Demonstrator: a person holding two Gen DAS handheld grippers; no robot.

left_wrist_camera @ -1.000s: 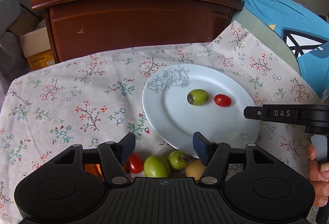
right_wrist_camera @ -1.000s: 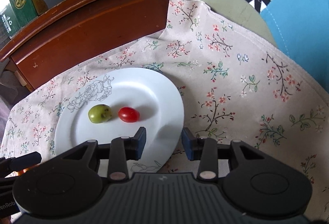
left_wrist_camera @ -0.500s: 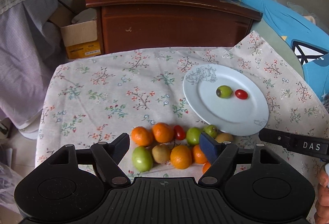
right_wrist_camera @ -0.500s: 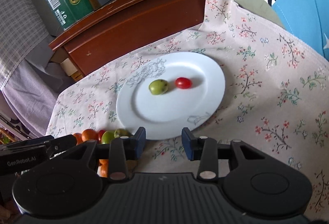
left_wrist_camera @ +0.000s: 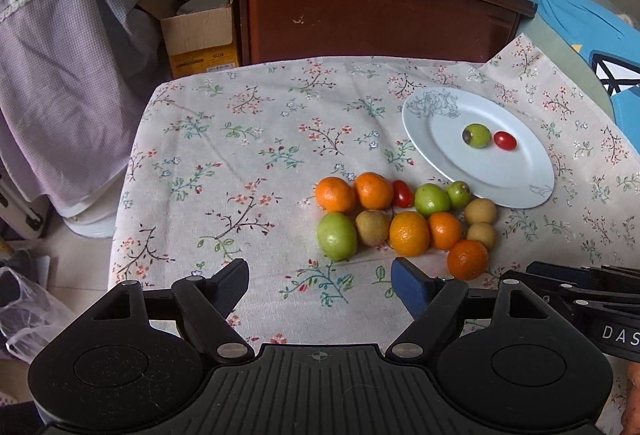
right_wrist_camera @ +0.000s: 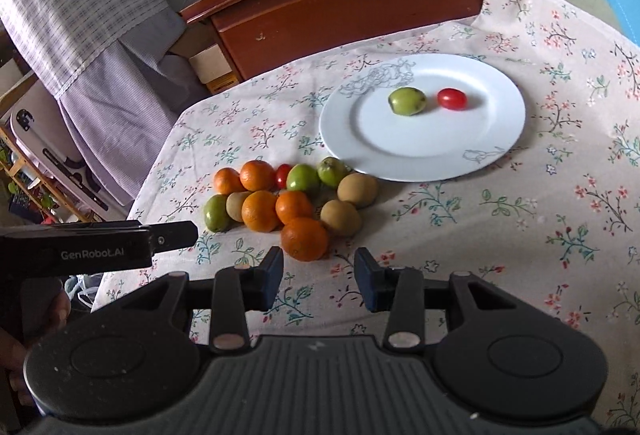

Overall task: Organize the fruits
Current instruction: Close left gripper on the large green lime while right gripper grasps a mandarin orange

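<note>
A white plate (left_wrist_camera: pixel 516 179) (right_wrist_camera: pixel 492 131) sits at the table's far right and holds a green fruit (left_wrist_camera: pixel 476 135) (right_wrist_camera: pixel 407 100) and a cherry tomato (left_wrist_camera: pixel 505 140) (right_wrist_camera: pixel 451 98). In front of it lies a cluster of oranges (left_wrist_camera: pixel 409 233) (right_wrist_camera: pixel 305 238), green fruits (left_wrist_camera: pixel 337 236), brownish fruits (right_wrist_camera: pixel 357 189) and a cherry tomato (left_wrist_camera: pixel 403 193). My left gripper (left_wrist_camera: pixel 320 285) is open and empty, near the cluster's front. My right gripper (right_wrist_camera: pixel 319 275) is open and empty, just behind the nearest orange.
The table wears a floral cloth (left_wrist_camera: pixel 240 163). A brown wooden cabinet (left_wrist_camera: pixel 372 23) with boxes on top stands behind it. A cardboard box (left_wrist_camera: pixel 200 35) and hanging checked fabric (left_wrist_camera: pixel 60 47) are at the left. Blue bedding (left_wrist_camera: pixel 580 23) lies at the right.
Both grippers have pulled back and risen from the plate, so the whole fruit cluster and table now show. Both stay open and empty.
</note>
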